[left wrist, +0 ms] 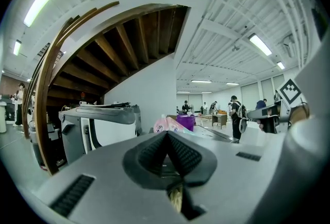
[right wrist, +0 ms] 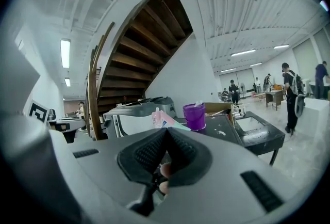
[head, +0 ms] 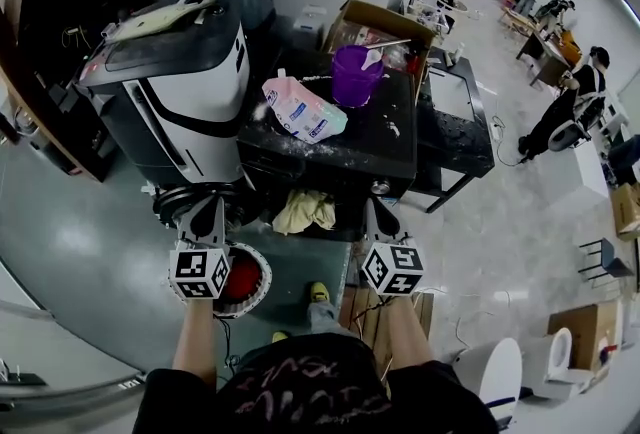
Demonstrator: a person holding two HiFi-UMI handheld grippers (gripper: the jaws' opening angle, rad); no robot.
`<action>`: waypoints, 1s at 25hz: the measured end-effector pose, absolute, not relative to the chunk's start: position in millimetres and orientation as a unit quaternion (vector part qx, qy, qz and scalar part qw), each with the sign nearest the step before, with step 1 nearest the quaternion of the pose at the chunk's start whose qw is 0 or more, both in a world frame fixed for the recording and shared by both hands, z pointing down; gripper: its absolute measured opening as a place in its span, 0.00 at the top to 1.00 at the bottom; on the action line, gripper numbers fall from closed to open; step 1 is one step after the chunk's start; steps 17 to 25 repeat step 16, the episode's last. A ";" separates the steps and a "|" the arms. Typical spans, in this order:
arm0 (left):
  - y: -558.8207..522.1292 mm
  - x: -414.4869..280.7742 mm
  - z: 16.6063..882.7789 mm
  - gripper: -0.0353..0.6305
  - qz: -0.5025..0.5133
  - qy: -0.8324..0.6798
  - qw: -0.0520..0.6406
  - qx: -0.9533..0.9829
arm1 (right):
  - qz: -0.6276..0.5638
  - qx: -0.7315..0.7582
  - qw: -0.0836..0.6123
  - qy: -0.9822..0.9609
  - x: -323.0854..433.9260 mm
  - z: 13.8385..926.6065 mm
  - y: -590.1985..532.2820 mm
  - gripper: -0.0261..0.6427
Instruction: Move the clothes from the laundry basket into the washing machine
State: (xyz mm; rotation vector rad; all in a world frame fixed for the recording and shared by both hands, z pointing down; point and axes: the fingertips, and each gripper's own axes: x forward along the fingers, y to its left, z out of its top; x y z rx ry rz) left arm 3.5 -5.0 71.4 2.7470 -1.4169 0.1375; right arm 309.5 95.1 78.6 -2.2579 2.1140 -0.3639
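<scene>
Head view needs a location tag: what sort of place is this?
Likely an open workshop or lab hall, not a home: a washing machine on bare floor, people at desks behind, a wooden staircase.

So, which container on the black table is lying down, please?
The pink-and-white pouch, flat and nearer the washing machine; the purple cup stands upright.

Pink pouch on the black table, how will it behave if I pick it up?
The pink pouch looks soft and bulging, so it would probably sag and flex when lifted. Lying flat, it seems unlikely to roll.
</scene>
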 end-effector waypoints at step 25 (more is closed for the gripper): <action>6.1 -8.7 59.0 0.93 0.032 -0.459 0.015 0.888 | -0.099 -0.733 0.023 0.673 300.2 62.0 111.5 0.96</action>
